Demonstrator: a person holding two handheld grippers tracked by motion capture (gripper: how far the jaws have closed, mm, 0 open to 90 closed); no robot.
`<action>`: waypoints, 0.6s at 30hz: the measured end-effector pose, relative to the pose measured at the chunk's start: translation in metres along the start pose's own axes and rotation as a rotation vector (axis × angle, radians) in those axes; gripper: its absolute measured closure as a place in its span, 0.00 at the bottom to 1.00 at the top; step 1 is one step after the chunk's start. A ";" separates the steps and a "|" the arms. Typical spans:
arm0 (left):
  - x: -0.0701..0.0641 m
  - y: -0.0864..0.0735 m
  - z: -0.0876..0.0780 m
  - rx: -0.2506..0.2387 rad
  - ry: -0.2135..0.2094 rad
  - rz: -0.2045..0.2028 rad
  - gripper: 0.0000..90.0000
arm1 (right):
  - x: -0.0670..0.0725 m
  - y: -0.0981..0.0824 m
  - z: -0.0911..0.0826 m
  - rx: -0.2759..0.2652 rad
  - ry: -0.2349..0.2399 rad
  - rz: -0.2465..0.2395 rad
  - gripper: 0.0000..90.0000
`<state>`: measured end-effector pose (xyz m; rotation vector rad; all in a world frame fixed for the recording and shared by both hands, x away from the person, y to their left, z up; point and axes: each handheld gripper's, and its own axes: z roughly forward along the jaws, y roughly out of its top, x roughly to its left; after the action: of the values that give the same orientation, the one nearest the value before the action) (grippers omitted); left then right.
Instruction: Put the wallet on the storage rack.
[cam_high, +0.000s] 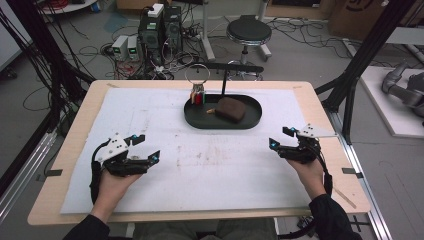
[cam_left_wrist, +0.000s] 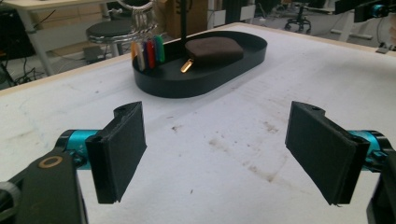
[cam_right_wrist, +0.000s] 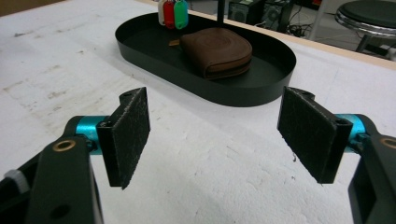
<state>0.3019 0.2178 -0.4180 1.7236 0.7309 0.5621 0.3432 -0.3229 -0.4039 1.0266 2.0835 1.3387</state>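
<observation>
A: Resting low on the counter (cam_high: 150, 120), left gripper (cam_high: 145, 148) spread wide, gripping nothing.

B: Same on the other side. Right gripper (cam_high: 281, 137) gaping too, jaws well apart, nothing between them but white mat.

A: Looking along the left gripper (cam_left_wrist: 219, 149) now: bare counter ahead, tray (cam_left_wrist: 205, 84) well beyond the pads.

B: Sitting mid-counter toward the far edge, that tray (cam_high: 222, 122). Holding a brown pouch (cam_high: 230, 109) on its floor, lying flat, right of centre.

A: And keys (cam_high: 198, 96) at the tray's left end, coloured tags hanging from a big ring, seemingly hooked on a stand rising out of the tray.

B: Showing up nicely from the right gripper (cam_right_wrist: 215, 140): pouch (cam_right_wrist: 217, 51) dead ahead, tags (cam_right_wrist: 173, 13) red and green just behind it, tray (cam_right_wrist: 261, 88) rim between pouch and jaws.

A: From the left side, pouch (cam_left_wrist: 215, 49) lying with a small gold pull poking toward the tags (cam_left_wrist: 148, 53).

B: Judging progress, then?

A: Looking like the very start. Nothing grasped, nothing lifted, both grippers parked well apart from the tray, one at each side.

B: Everything left to do, by the look of it: reaching in, closing on pouch or keys, moving them.

A: Guessing the pouch for the right gripper, being nearer that side. Keys nearer the left.

B: Waiting on the first reach. Not telling yet which thing goes first.
</observation>
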 end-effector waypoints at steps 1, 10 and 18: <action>0.001 -0.001 -0.001 0.000 0.007 -0.007 0.22 | 0.000 -0.001 0.001 0.001 -0.002 0.000 0.29; 0.001 -0.005 -0.001 0.019 0.030 0.014 0.22 | -0.001 -0.003 0.004 0.011 -0.003 0.004 0.27; -0.002 -0.005 0.001 0.021 0.012 0.029 0.22 | -0.003 -0.005 0.005 0.021 -0.015 0.005 0.26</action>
<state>0.2999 0.2165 -0.4229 1.7542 0.7236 0.5870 0.3467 -0.3235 -0.4105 1.0474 2.0894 1.3103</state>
